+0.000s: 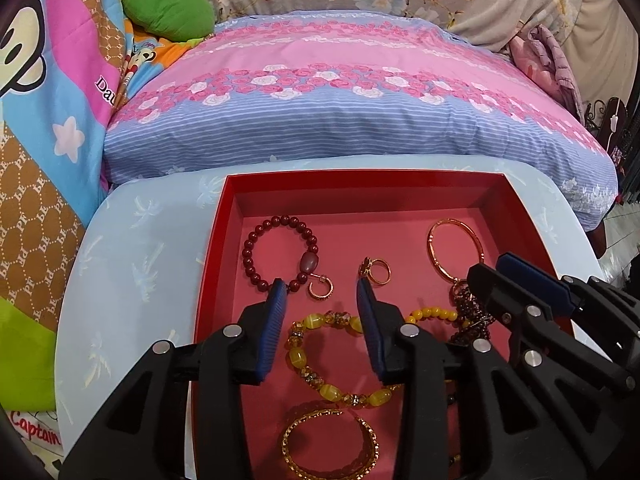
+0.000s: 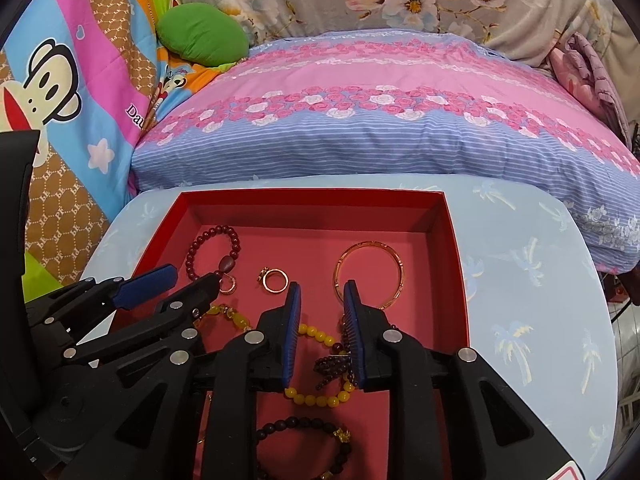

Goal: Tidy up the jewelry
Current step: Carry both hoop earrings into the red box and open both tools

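Two claws hang over the red tray (image 1: 216, 248) on the desk (image 1: 132, 240), pointed down for reach. Our left claw (image 1: 323, 288) stands released above the yellow bead bracelet (image 1: 316, 364), gripping nothing. Our right claw (image 2: 322, 290) is parted; dark beads (image 2: 332, 364) lie between its pads, apparently unpinched. Farther back, the gold bangle (image 2: 368, 276) and red bracelet (image 1: 276, 252) lie spread apart, keeping each piece separate.

The gold filigree bangle (image 1: 330, 446) at six o'clock is cut by the frame's bottom edge. The yellow bead bracelet (image 2: 320, 391) runs partly behind the black arms. The dark bead bracelet (image 2: 304, 436) disappears at six o'clock.
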A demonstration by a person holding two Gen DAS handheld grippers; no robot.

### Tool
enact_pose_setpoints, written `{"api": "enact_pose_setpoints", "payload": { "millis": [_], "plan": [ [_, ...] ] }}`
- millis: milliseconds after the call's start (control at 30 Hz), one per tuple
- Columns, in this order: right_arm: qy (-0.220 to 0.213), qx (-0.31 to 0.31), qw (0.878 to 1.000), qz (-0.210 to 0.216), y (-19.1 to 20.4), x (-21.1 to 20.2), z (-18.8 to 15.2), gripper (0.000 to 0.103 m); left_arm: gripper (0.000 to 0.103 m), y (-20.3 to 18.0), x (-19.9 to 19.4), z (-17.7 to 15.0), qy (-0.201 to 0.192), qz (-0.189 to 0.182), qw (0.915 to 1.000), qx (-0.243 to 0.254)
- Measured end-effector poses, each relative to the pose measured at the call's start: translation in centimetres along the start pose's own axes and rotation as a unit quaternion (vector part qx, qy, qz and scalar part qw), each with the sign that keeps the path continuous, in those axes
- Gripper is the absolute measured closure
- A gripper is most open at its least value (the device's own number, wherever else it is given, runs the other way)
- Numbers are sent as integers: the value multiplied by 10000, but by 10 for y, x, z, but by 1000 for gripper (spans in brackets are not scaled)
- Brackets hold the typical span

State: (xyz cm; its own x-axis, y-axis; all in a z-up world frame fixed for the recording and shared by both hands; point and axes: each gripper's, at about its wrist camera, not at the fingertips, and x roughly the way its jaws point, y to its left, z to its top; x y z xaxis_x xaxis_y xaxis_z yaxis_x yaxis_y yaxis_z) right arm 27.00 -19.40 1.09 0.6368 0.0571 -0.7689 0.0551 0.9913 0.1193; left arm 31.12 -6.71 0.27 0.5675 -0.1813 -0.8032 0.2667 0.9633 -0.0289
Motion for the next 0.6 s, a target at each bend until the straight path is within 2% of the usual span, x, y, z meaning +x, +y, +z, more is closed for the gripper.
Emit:
{"api": "enact_pose_setpoints", "payload": {
  "millis": [300,600],
  "plan": [
    [-214,-37,9996,-157,3,-31,-7,75,66,-6,-31,-7,-214,149,9996,78],
    [-277,40,9994,-204,3,-71,-34,73,56,-10,-68,-36,-299,226,9993,34]
  ]
}}
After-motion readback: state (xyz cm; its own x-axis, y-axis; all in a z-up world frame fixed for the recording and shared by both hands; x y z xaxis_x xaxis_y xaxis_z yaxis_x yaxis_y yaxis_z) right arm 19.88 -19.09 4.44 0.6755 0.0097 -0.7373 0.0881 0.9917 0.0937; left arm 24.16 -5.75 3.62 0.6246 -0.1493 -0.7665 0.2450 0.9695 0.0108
